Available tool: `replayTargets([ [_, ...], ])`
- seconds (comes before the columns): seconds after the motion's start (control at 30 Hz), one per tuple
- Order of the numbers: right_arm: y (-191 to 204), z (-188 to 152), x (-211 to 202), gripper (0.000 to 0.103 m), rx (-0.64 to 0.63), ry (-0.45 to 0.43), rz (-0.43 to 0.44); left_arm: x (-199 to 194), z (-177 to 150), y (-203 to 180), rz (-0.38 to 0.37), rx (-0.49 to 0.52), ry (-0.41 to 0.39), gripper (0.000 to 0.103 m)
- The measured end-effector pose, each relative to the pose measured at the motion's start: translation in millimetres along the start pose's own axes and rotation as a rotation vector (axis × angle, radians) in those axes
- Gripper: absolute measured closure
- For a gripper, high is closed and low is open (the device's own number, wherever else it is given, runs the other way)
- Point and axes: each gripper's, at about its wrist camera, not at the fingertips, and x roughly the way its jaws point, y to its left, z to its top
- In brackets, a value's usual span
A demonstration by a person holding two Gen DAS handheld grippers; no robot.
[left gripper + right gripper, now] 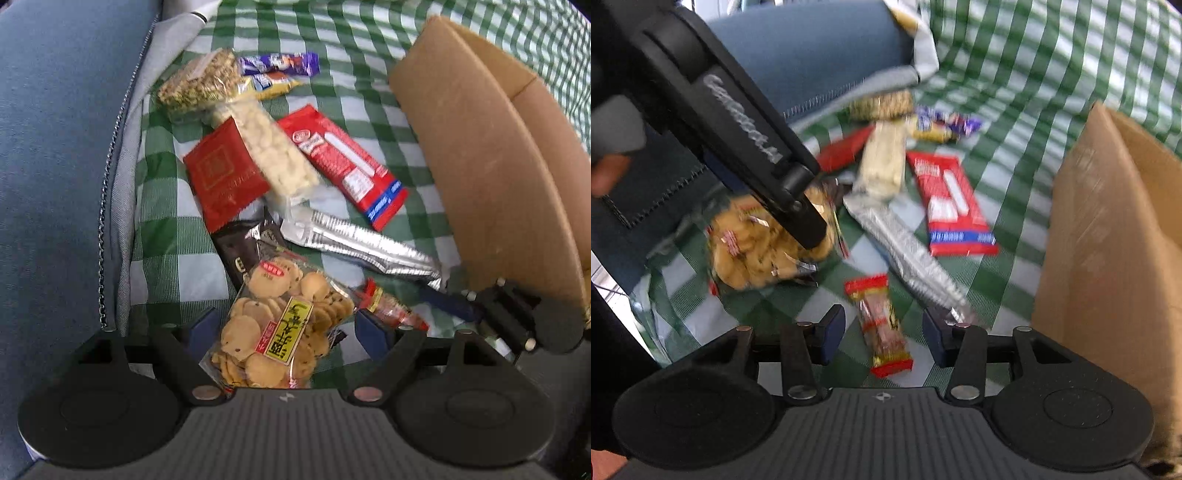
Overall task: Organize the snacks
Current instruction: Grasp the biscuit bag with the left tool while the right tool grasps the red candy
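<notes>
Cookie bag [275, 326] lies nearest the left wrist lens, between the blue pads of the left gripper [291, 328], whose jaws stand spread with a gap on either side of the bag; nothing is clamped. In the right wrist view the right gripper [882, 339] hovers with jaws likewise released over a small red-ended snack stick [881, 325], which lies flat on the green checked cloth [1015, 74]. The remaining snacks are strewn on the cloth beyond: a dark red sachet [225, 173], a clear pack of pale pieces [275, 155], a red wafer pack [341, 164], a silver foil pack [356, 245], a seed bar [201, 83] and two small purple and yellow sweets [275, 72]. The cardboard box [491, 158] stands open just to the right of the pile.

Step in hand, by judgement: each gripper is lining up on its own item before a grasp. The next move calls for closing on the bag without crushing its contents, then carrying it to the box.

Only the right wrist view, blurred, shows the left tool's body from outside, hanging over the cookie bag; only the left wrist view resolves the bag's yellow label.
</notes>
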Motion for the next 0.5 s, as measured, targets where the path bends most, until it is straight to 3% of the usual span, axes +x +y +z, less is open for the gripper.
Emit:
replayTargets([
  [0.13, -3, -3, 8, 0.055, 0.024, 0.015, -0.002, 8, -1, -3, 0.017, 0.023, 0.020, 0.019],
  [0.2, -2, -3, 10, 0.062, 0.022, 0.015, 0.004, 10, -2, -3, 0.022, 0.029, 0.022, 0.020],
  [0.23, -1, -4, 9, 0.073, 0.016, 0.009, 0.013, 10, -2, -3, 0.022, 0.031, 0.021, 0.021],
  [0.27, -1, -4, 10, 0.079, 0.009, 0.006, 0.014, 10, -3, -3, 0.021, 0.030, 0.019, 0.027],
  [0.37, -3, -6, 4, 0.083, 0.004, -0.025, 0.021, 8, -2, -3, 0.005, 0.025, 0.010, 0.044],
  [0.5, -14, -8, -7, 0.084, 0.048, -0.054, 0.038, -3, 0, -1, -0.037, 0.003, -0.039, 0.054],
])
